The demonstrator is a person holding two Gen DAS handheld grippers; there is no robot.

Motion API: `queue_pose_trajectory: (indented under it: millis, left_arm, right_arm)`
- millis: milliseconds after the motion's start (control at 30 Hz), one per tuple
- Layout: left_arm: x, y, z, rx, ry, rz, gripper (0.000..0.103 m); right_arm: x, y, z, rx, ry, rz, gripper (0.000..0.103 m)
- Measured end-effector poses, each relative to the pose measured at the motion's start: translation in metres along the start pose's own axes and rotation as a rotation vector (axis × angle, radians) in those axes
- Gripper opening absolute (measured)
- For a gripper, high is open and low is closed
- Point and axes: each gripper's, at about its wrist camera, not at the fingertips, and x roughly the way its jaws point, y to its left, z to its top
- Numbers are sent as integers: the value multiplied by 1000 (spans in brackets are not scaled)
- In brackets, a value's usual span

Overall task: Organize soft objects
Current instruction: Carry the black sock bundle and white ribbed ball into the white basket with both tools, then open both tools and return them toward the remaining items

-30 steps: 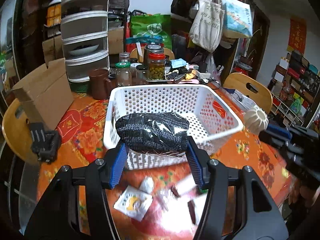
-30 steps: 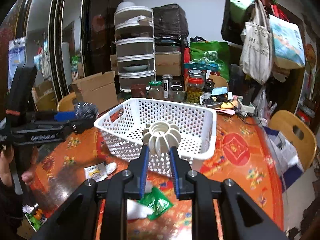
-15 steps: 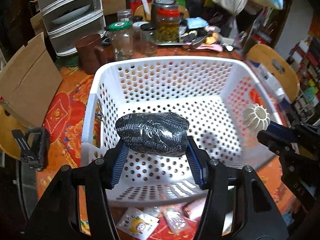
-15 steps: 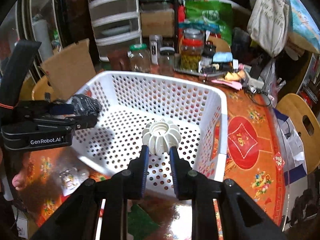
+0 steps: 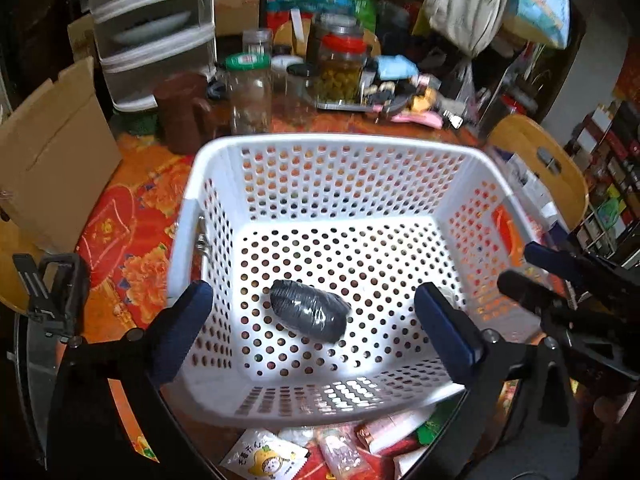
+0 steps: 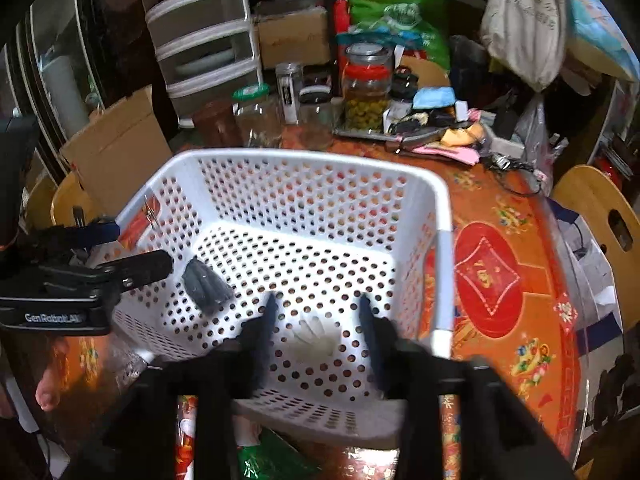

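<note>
Left gripper (image 5: 314, 320) hangs over the white perforated basket (image 5: 328, 152) w/ fingers spread wide & gripping nothing; the dark wrapped bundle (image 5: 307, 315) lies loose on the basket floor between them, towards the near-left corner. Right gripper (image 6: 316, 322) also over the basket, near side, fingers parted & empty, w/ the cream ribbed ball (image 6: 314, 338) blurred on the basket floor between them. Basket sits on a red-orange patterned table (image 6: 500, 280), jars (image 5: 340, 68) behind it & snack packets (image 5: 264, 456) just in front.
</note>
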Motion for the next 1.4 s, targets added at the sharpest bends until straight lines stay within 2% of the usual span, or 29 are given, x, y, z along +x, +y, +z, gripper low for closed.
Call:
queue_pose_trajectory:
  millis: [133,167,233,333,467,567,633,700,833,1000,1133,1333,1400]
  left_arm:
    - [-57,6,-28,33,-99,4,100]
    - [-69,10,-37,36,-119,3,100]
    - [-94,20,-62,35,-158,3,101]
    - [-121,39,-107,4,-196,-18,103]
    - [-126,58,-161,-46,-218,9,103]
    - [-103,64,-193,-78,-177,10,103]
    - [-76,64,-206,-82,-115,-23,103]
    - [-61,62,-210,-84,-84,-17,103]
    - [-48,50,-207,-38,-111,23,103]
    - [-26,35,-188,-2,-103,12,102]
    - [-16,21,-192,18,-109,-14,100]
    - [3,2,-202,35,-64,-44,83]
    - [6,-2,-202,38,-56,-46,72]
  right_arm:
    - [-50,-2,-29,5,-109,40,68]
    - [-65,-4,-45,15,-139,45,70]
    - [-85,-8,-75,35,-179,42,81]
    - [-98,-10,-128,64,-206,34,83]
    - [-86,-6,-192,125,-172,86,84]
    - [-69,1,-217,143,-148,97,83]
    - [-57,5,-221,138,-127,116,83]
    - [-53,9,-219,128,-119,115,84]
    - [-47,13,-216,124,-136,122,83]
    - [-33,12,-217,155,-114,138,84]
    - [-33,22,-220,124,-114,146,83]
    - [-29,32,-217,92,-109,158,83]
    - [-29,34,-215,84,-111,160,82]
